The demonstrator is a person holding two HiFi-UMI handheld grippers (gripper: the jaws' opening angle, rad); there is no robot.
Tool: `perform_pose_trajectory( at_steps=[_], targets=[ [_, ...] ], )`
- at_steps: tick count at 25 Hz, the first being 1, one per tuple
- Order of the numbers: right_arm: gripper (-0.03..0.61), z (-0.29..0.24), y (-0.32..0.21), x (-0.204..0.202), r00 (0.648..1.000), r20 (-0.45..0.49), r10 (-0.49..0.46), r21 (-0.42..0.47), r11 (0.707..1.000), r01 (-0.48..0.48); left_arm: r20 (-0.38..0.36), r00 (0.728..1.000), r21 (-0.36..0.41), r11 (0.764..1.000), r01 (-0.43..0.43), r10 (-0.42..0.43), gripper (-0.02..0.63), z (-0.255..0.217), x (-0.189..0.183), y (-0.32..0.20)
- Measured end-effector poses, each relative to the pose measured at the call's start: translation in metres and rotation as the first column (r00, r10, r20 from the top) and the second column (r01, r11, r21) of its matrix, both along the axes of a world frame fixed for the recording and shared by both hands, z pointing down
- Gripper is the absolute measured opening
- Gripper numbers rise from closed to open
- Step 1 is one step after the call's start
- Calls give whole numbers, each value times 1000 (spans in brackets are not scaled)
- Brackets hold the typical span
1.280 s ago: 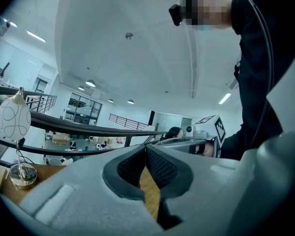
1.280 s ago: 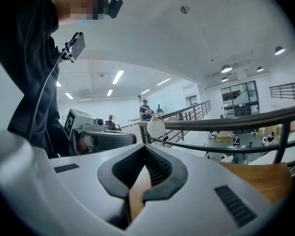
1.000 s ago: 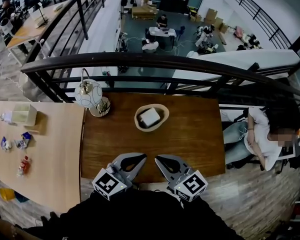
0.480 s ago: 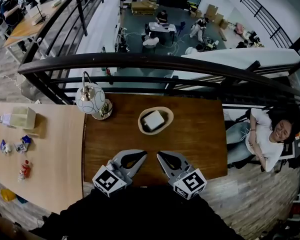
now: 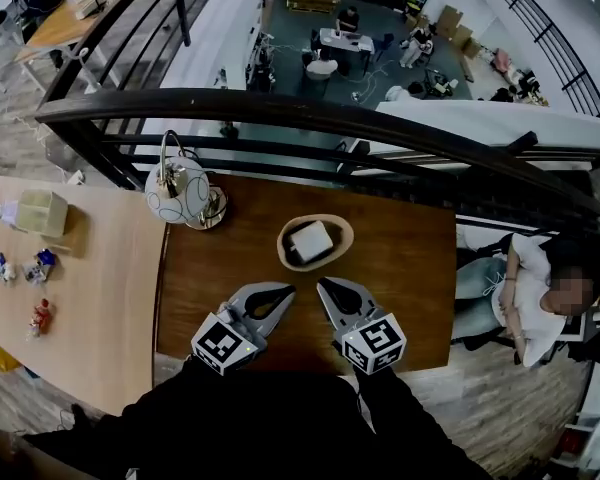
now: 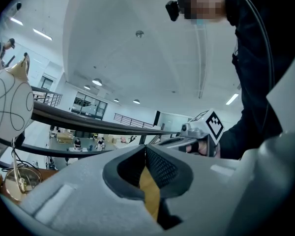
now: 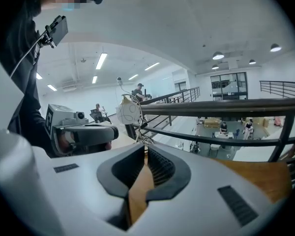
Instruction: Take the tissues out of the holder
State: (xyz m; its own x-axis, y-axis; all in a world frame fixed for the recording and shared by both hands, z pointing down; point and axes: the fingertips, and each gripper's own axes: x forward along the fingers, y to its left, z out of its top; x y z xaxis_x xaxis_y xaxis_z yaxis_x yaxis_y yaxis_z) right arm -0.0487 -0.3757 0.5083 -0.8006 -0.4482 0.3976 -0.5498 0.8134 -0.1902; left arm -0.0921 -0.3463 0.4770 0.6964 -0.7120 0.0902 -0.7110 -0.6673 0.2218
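Note:
A beige oval holder with white tissues in it sits mid-table on the dark wooden table. My left gripper and right gripper hover side by side over the table's near edge, just short of the holder, tips pointing toward it. Both are shut with nothing between the jaws. In the left gripper view the closed tips meet, and the right gripper shows beyond them. In the right gripper view the closed tips meet, with the left gripper at the left. Neither gripper view shows the holder.
A round white lamp on a brass base stands at the table's far left corner. A black railing runs behind the table. A lighter table to the left holds a tissue box and small packets. A seated person is at the right.
The head view has shifted a little; both grippers stay shut near the table's front edge, slightly closer to the holder.

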Motion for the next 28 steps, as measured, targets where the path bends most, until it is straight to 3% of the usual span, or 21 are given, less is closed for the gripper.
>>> perform_pose_trajectory(
  at_steps=[9, 22, 28],
  targets=[
    [30, 78, -56, -3, 990, -130, 50, -112, 992, -65, 41, 997, -27, 998, 63, -62, 9, 52, -8, -51],
    [202, 168, -106, -7, 947, -318, 46, -237, 963, -126, 94, 987, -118, 983, 142, -131, 9, 132, -15, -98],
    [330, 200, -116, -8, 921, -390, 16, -288, 948, -138, 106, 981, -131, 976, 173, -160, 8, 151, -24, -106]
  ],
)
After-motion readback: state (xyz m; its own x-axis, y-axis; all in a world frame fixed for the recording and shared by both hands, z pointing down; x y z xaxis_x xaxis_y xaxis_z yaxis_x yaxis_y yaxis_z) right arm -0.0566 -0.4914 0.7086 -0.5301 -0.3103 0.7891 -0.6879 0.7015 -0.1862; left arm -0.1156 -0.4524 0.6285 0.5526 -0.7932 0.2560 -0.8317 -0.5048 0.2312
